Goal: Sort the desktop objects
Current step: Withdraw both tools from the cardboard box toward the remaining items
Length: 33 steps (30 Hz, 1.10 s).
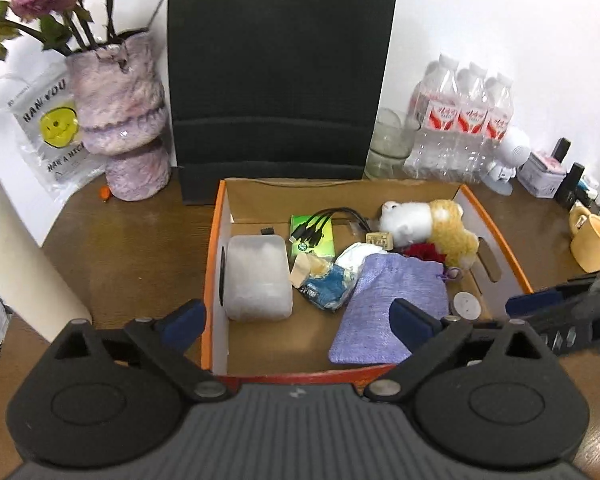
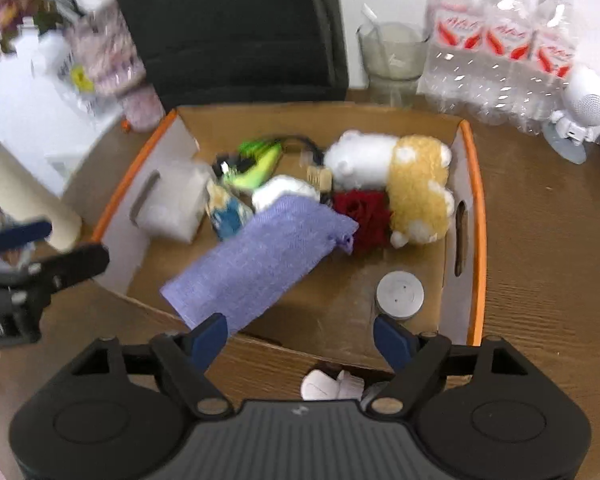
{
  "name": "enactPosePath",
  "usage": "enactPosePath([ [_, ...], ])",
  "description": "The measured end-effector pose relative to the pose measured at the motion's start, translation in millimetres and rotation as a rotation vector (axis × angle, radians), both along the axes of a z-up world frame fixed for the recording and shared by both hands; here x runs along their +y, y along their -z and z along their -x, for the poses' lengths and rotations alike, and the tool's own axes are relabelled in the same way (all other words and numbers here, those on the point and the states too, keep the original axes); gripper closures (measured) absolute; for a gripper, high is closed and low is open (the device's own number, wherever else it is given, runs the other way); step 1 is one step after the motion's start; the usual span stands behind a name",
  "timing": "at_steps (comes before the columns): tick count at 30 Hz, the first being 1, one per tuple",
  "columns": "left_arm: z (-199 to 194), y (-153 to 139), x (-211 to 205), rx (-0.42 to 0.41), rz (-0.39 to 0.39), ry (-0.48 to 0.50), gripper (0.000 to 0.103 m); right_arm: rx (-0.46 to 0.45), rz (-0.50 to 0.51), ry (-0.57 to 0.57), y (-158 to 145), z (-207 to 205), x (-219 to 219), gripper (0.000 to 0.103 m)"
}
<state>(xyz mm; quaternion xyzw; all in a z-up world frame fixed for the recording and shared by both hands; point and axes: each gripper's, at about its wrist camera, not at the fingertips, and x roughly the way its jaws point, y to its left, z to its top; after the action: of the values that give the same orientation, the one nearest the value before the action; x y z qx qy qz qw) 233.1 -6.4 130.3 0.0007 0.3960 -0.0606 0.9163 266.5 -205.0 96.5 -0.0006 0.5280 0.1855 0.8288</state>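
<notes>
An orange-rimmed cardboard box point(image 1: 216, 240) point(image 2: 476, 208) sits on the wooden desk. Inside lie a purple cloth pouch point(image 1: 384, 312) point(image 2: 260, 256), a white and yellow plush toy point(image 1: 432, 224) point(image 2: 400, 176), a frosted plastic case point(image 1: 256, 276) point(image 2: 172, 208), a green packet with black cables point(image 1: 312, 234), a blue snack packet point(image 1: 326, 286), a red fabric item point(image 2: 360, 212) and a round silver tin point(image 1: 466, 304) point(image 2: 399, 294). My left gripper point(image 1: 300, 320) is open and empty over the box's near edge. My right gripper point(image 2: 300, 334) is open and empty just before the box's near wall.
A black board point(image 1: 280, 80) stands behind the box. A fuzzy purple vase point(image 1: 128, 120) with flowers is back left. Water bottles point(image 1: 460, 120), a glass jar point(image 1: 388, 144), a white figurine point(image 2: 580, 108) and a yellow mug point(image 1: 592, 244) are right. A white crumpled item point(image 2: 332, 386) lies under my right gripper.
</notes>
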Motion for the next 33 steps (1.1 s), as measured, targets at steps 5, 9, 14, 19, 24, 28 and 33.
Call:
enactPosePath([
  [5, 17.3, 0.2, 2.5, -0.017, 0.015, 0.022, 0.000, 0.015, -0.168, 0.069, 1.8, -2.1, -3.2, 0.038],
  [9, 23.9, 5.4, 12.4, -0.038, -0.003, 0.006, 0.000, 0.122, -0.254, 0.065, 31.4, -13.3, 20.4, 0.060],
  [14, 15.7, 6.6, 38.2, -0.036, 0.038, -0.083, 0.000, 0.138, -0.469, 0.088, 42.1, -17.1, 39.3, 0.077],
  [19, 8.3, 4.2, 50.3, -0.049, 0.102, -0.141, 0.000, 0.111, -0.530, 0.233, 33.2, -7.9, 32.1, 0.088],
  [24, 10.1, 4.9, 48.9, -0.051, 0.097, -0.147, 0.000, 0.196, -0.540, 0.159, 23.0, -12.2, 40.6, 0.021],
  [28, 10.3, 6.8, 46.7, -0.043, 0.071, -0.139, 0.000, 0.109, -0.429, 0.167, 3.2, -14.5, 19.4, 0.015],
  [33, 1.3, 13.5, 27.8, 0.018, 0.070, -0.094, 0.000, 0.016, -0.171, 0.212, -4.7, -8.3, -15.0, 0.013],
])
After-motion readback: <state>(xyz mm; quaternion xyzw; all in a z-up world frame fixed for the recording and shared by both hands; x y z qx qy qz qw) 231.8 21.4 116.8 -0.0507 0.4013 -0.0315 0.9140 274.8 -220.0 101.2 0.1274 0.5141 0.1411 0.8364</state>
